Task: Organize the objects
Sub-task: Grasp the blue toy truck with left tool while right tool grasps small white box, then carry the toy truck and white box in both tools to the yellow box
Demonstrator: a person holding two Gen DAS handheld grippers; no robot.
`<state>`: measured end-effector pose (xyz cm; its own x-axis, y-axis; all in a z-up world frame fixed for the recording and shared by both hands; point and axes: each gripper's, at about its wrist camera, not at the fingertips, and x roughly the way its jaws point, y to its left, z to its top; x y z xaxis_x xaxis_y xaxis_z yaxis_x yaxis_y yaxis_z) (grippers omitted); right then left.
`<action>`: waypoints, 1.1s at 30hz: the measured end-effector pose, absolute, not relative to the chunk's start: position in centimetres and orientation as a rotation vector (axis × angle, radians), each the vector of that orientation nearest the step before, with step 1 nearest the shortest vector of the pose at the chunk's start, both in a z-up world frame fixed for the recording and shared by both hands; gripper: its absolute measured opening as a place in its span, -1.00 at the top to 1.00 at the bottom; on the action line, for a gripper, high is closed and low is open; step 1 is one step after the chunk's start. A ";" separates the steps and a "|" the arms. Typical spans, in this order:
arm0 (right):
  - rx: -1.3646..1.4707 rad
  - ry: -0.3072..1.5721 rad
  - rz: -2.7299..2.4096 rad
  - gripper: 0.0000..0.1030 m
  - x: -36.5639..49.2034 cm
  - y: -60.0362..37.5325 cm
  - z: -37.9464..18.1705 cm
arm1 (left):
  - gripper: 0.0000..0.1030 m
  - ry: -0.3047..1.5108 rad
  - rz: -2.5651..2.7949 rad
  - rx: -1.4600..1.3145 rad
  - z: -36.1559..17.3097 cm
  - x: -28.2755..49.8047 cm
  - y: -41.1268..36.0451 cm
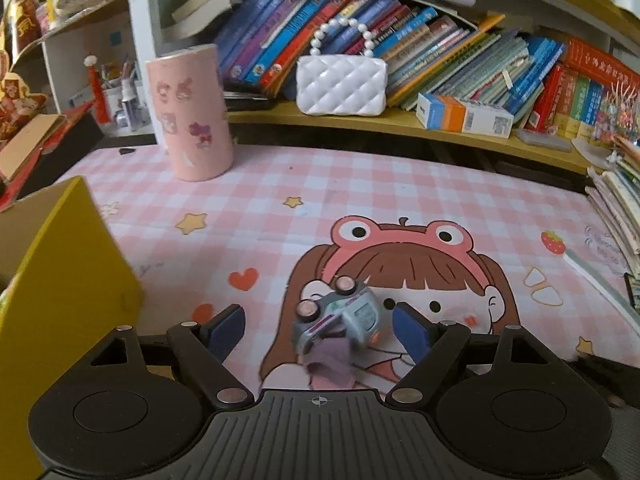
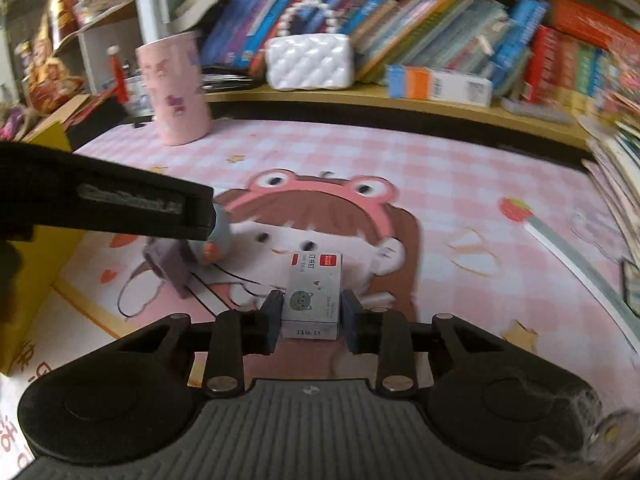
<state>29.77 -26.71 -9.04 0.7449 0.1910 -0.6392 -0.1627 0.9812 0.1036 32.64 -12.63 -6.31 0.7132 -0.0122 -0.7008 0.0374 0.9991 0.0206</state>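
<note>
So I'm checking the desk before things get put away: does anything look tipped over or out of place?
Yes. The toy car lies tipped, wheels up, between the open fingers of the left gripper, beside a purple block. The small box sits upright, clamped in the right gripper.
</note>
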 end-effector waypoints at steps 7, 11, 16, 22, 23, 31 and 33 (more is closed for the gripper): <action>0.109 0.699 0.154 0.45 27.1 -28.6 -7.9 | -0.43 0.814 0.004 0.085 -8.9 34.6 -13.7; 0.111 0.700 0.158 0.45 26.2 -28.7 -7.5 | -0.07 0.820 0.007 0.075 -9.6 35.0 -13.5; 0.115 0.703 0.150 0.46 25.2 -28.9 -7.1 | -0.06 0.800 -0.002 0.045 -8.3 34.1 -12.9; 0.103 0.693 0.157 0.46 24.2 -28.4 -6.1 | -0.06 0.769 -0.090 -0.003 -5.0 30.6 -12.7; 0.099 0.693 0.156 0.46 23.9 -28.3 -5.9 | -0.06 0.768 -0.099 -0.015 -4.5 29.8 -12.5; 0.083 0.683 0.153 0.46 19.6 -27.4 -3.9 | -0.06 0.756 -0.182 -0.073 -2.0 23.1 -10.8; 0.077 0.690 0.147 0.46 18.4 -27.0 -3.6 | -0.06 0.753 -0.193 -0.072 -1.9 21.6 -10.3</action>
<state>18.44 -26.96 -3.62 0.7614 0.1606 -0.6280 -0.1095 0.9868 0.1196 21.63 -10.26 -1.89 0.7127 -0.1998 -0.6724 0.1481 0.9798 -0.1342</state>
